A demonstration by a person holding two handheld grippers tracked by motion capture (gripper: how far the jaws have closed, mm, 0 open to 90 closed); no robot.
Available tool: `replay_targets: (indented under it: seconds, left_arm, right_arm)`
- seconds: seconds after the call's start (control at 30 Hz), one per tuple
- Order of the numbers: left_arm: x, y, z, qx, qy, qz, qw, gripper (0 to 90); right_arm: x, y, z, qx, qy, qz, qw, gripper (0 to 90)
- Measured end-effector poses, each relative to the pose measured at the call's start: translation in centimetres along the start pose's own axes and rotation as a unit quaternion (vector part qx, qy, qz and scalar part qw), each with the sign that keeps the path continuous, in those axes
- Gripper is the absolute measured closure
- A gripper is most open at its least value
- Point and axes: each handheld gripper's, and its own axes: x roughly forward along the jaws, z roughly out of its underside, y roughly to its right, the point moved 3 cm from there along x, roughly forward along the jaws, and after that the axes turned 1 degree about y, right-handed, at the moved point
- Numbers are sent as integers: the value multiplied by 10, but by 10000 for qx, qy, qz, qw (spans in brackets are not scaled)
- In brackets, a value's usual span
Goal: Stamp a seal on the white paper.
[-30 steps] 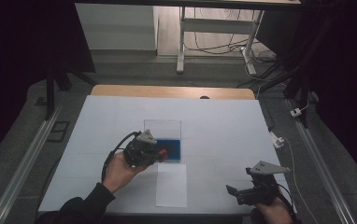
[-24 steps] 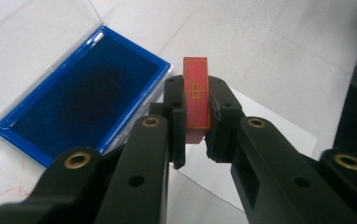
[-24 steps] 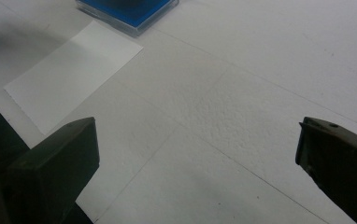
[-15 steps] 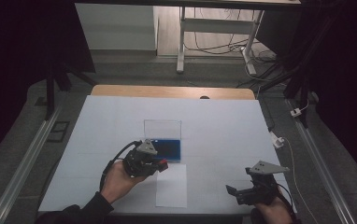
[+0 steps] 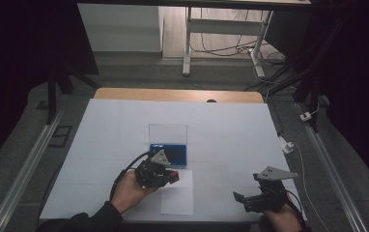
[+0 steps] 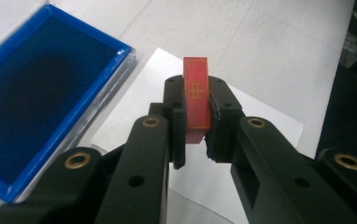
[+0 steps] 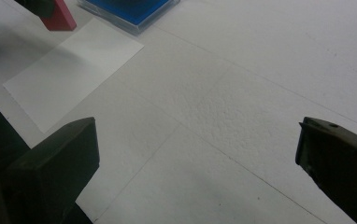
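My left gripper (image 6: pixel 196 93) is shut on a red block (image 6: pixel 196 98) with a gold pattern on its face, held on edge just above the far end of a white paper sheet (image 6: pixel 144 88). In the high view the left gripper (image 5: pixel 169 176) hovers with the red block (image 5: pixel 173 175) at the paper's (image 5: pixel 177 199) far edge, just on the near side of a blue pad (image 5: pixel 175 153) in a case whose clear lid (image 5: pixel 168 133) stands open. My right gripper (image 5: pixel 243 200) rests near the table's front right, jaws open and empty (image 7: pixel 195 140).
A white cover (image 5: pixel 221 130) lies over the table, with a wooden edge (image 5: pixel 173 94) at the far side. Metal rails (image 5: pixel 28 164) run along both sides. A white cable and plug (image 5: pixel 286 145) lie at the right edge. In the right gripper view the blue pad (image 7: pixel 130 9) is off to the far left.
The left gripper has moved with the red block from over the blue pad toward the near edge, down to the paper's far end. The right gripper has stayed put.
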Motion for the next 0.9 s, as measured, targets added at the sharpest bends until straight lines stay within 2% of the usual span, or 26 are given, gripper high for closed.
replay_targets:
  seconds: [0.33,0.9]
  left_arm:
    - [11,7,0,140,-138,52,9998,796]
    - [25,9,7,221,-331,21,9992,797]
  right_arm:
    - [0,0,0,-1,-10,2,10000,3]
    - [0,0,0,16,-15,14,10000,3]
